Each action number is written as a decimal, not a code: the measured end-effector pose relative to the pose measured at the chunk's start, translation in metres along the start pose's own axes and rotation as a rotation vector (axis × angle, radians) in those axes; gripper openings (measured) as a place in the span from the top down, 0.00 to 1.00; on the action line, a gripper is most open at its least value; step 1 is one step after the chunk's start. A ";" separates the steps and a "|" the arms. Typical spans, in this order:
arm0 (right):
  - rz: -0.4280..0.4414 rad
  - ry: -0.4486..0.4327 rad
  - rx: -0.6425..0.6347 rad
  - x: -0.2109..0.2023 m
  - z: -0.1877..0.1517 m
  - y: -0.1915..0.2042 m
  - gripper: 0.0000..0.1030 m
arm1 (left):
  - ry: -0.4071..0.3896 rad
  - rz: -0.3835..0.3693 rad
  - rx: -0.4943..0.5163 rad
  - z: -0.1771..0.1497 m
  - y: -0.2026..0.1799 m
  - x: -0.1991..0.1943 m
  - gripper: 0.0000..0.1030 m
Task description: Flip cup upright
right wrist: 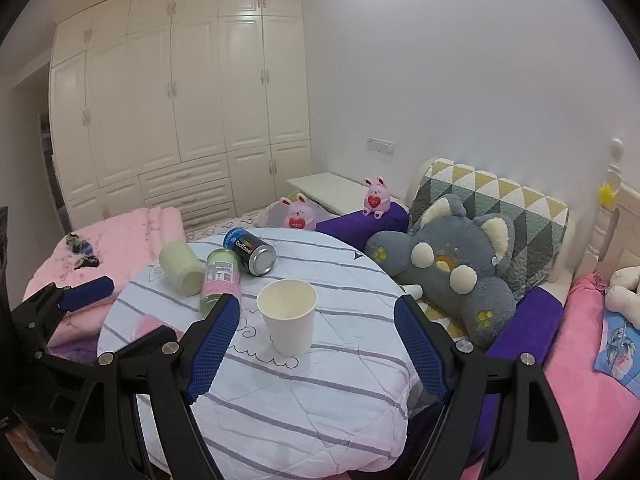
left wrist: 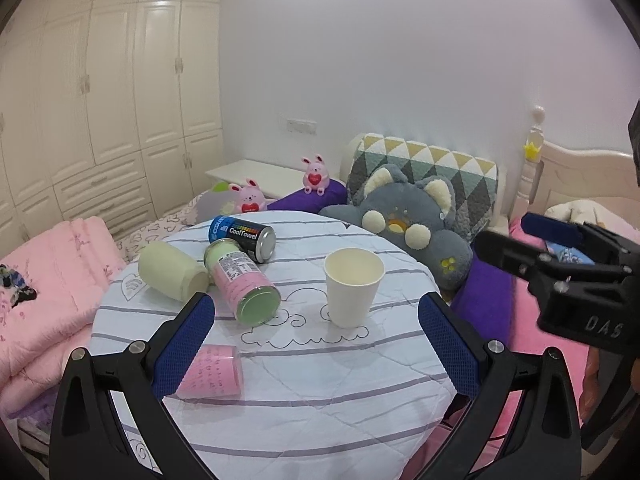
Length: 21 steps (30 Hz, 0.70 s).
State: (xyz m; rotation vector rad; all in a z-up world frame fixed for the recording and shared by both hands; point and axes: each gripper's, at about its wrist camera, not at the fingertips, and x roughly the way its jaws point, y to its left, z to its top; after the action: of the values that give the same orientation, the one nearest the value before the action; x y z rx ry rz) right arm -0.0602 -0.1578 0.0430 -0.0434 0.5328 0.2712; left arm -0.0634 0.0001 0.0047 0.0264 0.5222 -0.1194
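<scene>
A white paper cup [left wrist: 352, 286] stands upright, mouth up, on the round table with a striped white cloth [left wrist: 320, 392]. It also shows in the right wrist view [right wrist: 289, 317]. My left gripper [left wrist: 316, 344] is open and empty, hovering near the table's front, the cup just beyond and between its fingers. My right gripper [right wrist: 316, 350] is open and empty, with the cup between and just past its fingertips [right wrist: 420, 348]. The right gripper also shows at the right of the left wrist view [left wrist: 560, 264].
A cream bottle [left wrist: 172, 270], a pink-labelled green jar [left wrist: 242, 286] and a dark CoolTowel can [left wrist: 244, 238] lie on the table's left. A pink cup [left wrist: 214, 372] lies near the left finger. A grey plush [left wrist: 408, 224], pillows and pink blankets [left wrist: 48, 280] surround the table.
</scene>
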 end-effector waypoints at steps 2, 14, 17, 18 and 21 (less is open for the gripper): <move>0.005 0.011 -0.008 0.000 -0.002 0.004 0.21 | 0.000 0.000 -0.004 -0.001 0.001 -0.002 0.00; 0.003 0.031 -0.040 0.001 -0.006 0.019 0.21 | 0.005 -0.022 -0.032 -0.007 0.013 -0.006 0.00; 0.002 0.034 -0.042 0.001 -0.007 0.020 0.21 | 0.010 -0.029 -0.037 -0.008 0.014 -0.004 0.00; 0.002 0.034 -0.042 0.001 -0.007 0.020 0.21 | 0.011 -0.029 -0.037 -0.008 0.013 -0.004 0.00; 0.001 0.035 -0.043 0.002 -0.007 0.021 0.21 | 0.012 -0.027 -0.036 -0.008 0.014 -0.003 0.00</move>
State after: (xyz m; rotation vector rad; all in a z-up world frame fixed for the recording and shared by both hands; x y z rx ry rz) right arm -0.0676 -0.1384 0.0367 -0.0893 0.5616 0.2829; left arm -0.0685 0.0148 -0.0007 -0.0148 0.5369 -0.1360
